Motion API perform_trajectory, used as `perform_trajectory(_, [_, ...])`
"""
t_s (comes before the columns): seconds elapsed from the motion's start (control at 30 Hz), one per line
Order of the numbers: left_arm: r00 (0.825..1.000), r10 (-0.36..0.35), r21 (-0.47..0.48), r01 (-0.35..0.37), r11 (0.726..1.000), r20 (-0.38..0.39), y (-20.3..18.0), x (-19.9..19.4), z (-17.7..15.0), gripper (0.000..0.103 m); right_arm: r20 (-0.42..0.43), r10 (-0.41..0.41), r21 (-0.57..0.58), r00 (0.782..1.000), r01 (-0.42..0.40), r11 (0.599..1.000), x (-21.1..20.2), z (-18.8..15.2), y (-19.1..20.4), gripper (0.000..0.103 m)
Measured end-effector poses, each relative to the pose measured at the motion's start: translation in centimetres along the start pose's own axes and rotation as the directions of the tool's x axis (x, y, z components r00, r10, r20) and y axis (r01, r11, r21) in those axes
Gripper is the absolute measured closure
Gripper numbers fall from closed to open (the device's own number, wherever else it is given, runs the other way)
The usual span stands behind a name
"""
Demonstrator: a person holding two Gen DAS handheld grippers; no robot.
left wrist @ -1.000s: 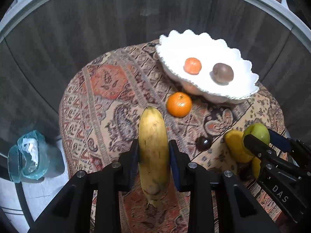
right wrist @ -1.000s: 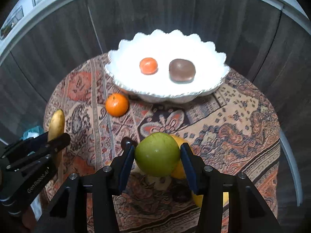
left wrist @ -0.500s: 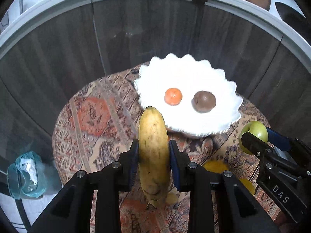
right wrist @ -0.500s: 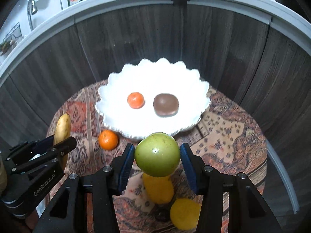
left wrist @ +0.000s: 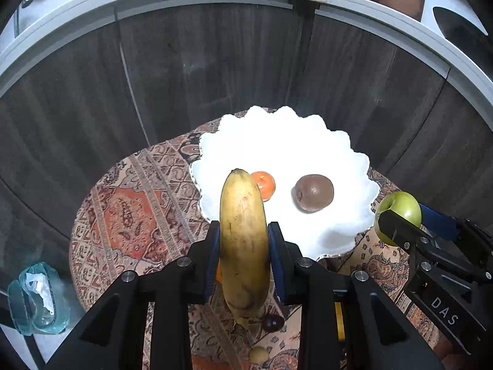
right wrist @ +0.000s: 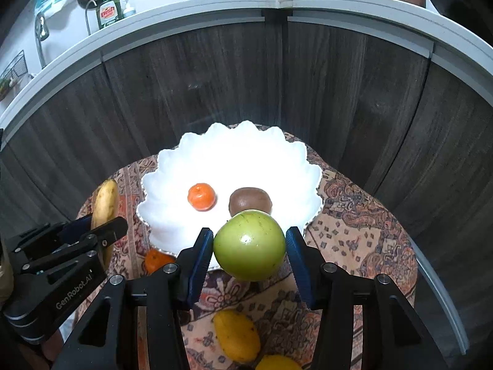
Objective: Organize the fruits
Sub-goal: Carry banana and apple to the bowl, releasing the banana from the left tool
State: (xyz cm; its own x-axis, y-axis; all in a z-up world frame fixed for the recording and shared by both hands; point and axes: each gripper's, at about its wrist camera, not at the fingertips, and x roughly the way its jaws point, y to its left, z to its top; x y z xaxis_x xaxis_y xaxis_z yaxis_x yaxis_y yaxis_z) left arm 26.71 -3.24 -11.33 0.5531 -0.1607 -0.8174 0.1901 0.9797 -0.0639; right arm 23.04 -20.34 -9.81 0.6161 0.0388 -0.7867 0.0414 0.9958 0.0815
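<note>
My left gripper (left wrist: 243, 246) is shut on a yellow banana (left wrist: 242, 231) and holds it above the table, just short of the near left rim of the white scalloped bowl (left wrist: 339, 160). My right gripper (right wrist: 249, 243) is shut on a green apple (right wrist: 249, 245), held above the bowl's (right wrist: 172, 166) near rim. A small mandarin (right wrist: 201, 196) and a brown kiwi (right wrist: 250, 200) lie in the bowl. The apple (left wrist: 399, 212) and banana (right wrist: 104, 203) also show in the opposite views.
On the patterned cloth (right wrist: 363, 240) lie an orange (right wrist: 155, 260), two yellow fruits (right wrist: 237, 336) and a small dark fruit (left wrist: 272, 322). Dark wooden cabinet doors (right wrist: 277, 86) stand behind the round table. A blue glass container (left wrist: 37, 299) sits low at the left.
Both grippers have risen and moved forward toward the bowl, carrying the banana and the apple. The loose fruits on the cloth now sit below and behind the fingers.
</note>
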Motion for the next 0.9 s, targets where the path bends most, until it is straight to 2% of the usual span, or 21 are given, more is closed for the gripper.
perform_trajectory(0.9, [0.995,-0.027,0.03,0.03,0.999,-0.093,-1.3,7.4,1.7,0.072,-0.075,0.039,0.025,0.996,-0.037,0.999,6.3,1.2,-1.5,0.053])
